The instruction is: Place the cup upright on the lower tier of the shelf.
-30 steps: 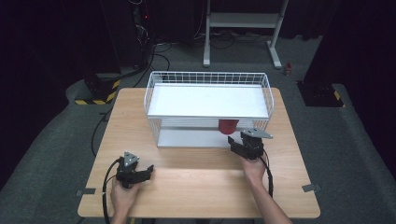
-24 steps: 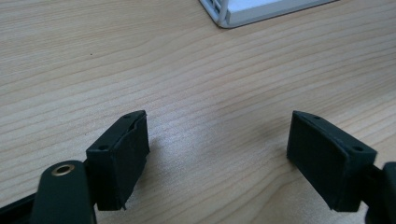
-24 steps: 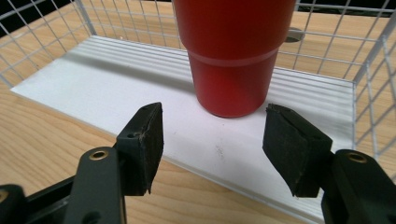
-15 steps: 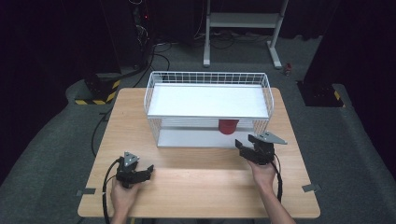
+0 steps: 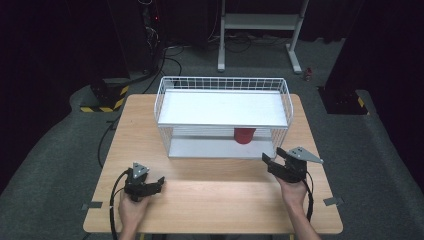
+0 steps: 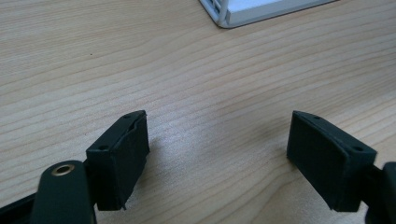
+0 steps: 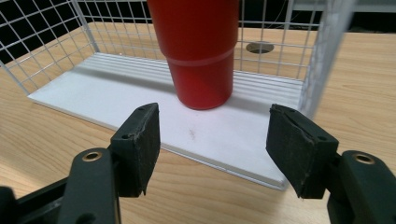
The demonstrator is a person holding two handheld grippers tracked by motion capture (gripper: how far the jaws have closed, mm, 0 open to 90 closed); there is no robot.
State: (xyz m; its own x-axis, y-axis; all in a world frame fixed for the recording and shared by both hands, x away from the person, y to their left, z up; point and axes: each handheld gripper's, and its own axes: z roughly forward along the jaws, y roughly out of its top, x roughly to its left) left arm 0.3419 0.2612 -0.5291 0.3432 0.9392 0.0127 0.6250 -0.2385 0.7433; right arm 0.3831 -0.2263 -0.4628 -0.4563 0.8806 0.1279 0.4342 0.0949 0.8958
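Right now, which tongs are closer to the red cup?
The right tongs: they point at the red cup on the rack's bottom shelf. The left tongs sit farther away.

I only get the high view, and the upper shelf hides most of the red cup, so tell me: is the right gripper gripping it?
Observer: No. The right gripper is open, its jaws have just been opening, and the red cup stands clear beyond them.
Operator: Cup upright?
Observer: Yes, upright on the lower shelf.
Operator: Left gripper?
Observer: The left gripper is open above the table, nothing between its jaws.
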